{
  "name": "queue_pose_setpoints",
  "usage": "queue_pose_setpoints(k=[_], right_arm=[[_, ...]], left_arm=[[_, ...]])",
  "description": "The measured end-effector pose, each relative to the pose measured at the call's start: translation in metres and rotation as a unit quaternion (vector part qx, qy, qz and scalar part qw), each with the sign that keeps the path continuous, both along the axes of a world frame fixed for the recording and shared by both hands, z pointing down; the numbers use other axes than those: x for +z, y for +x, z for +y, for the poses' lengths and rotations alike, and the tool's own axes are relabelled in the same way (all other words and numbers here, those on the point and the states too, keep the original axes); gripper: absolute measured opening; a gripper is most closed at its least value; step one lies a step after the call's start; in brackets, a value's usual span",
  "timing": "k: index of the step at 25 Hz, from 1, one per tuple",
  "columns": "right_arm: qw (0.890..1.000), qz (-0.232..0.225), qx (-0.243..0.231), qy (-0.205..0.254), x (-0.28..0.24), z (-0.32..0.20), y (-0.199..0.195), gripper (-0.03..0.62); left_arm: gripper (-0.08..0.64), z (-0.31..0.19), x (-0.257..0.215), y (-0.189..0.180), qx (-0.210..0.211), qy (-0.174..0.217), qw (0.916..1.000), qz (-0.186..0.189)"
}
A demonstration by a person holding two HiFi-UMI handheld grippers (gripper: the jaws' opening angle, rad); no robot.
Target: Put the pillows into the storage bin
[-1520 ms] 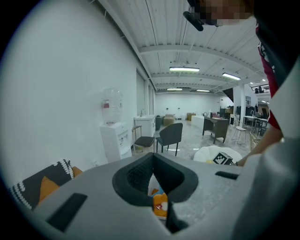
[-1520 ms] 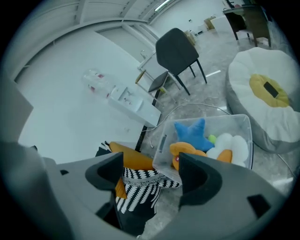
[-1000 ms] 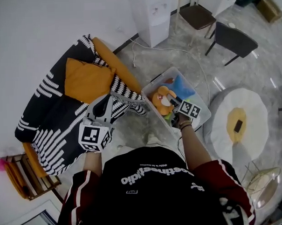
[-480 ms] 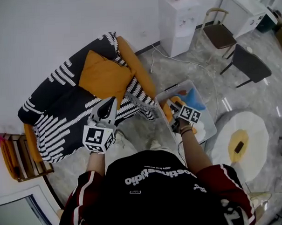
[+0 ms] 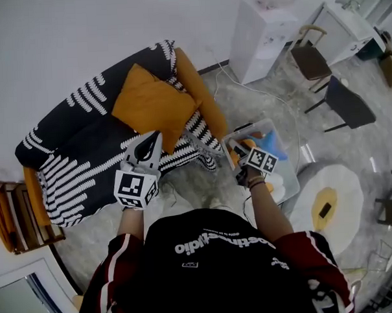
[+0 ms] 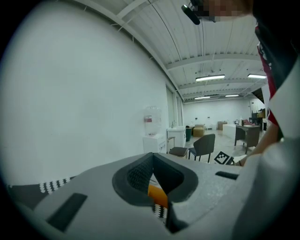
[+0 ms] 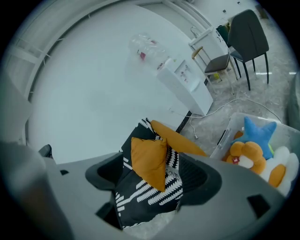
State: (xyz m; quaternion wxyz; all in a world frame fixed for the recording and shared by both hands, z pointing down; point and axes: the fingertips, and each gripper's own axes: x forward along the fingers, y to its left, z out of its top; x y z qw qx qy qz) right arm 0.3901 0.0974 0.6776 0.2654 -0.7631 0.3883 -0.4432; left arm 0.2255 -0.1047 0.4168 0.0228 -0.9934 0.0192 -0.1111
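Shut tip to tip with nothing gripped, the jaws of the left gripper [image 5: 157, 135] were pointed at the sofa, left of centre in the head view. The jaws of the right gripper [image 5: 234, 146] were spread wide and empty, held over the near corner of the bin, right of centre. An orange sofa [image 5: 194, 89] was seen at the upper left, against the white wall, draped with a black-and-white striped throw [image 5: 79, 151]. A round white rug [image 5: 330, 179] was spread at the right. The clear storage bin [image 5: 286, 160] was placed on the floor between sofa and rug. One orange pillow [image 5: 151, 106] was left lying on the throw, outside the bin. Plush toys [image 7: 248, 150] were packed inside the bin.
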Motion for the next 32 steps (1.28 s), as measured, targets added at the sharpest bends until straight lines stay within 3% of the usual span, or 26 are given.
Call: queue_pose_setpoints(k=[15, 23, 32], right_arm=[[0.998, 0.006, 0.055, -0.010, 0.005, -0.128, -0.034, 0.368], [0.998, -0.008, 0.061, -0.009, 0.026, -0.160, -0.032, 0.371], [0.997, -0.048, 0.053, -0.010, 0.087, -0.191, 0.013, 0.377]], left_arm=[[0.003, -0.147, -0.006, -0.006, 0.069, -0.019, 0.9973, 0.017], [0.003, -0.165, 0.006, 0.017, 0.091, -0.042, 0.9949, 0.006], [0.003, -0.170, 0.031, 0.070, 0.107, -0.031, 0.9931, -0.037]])
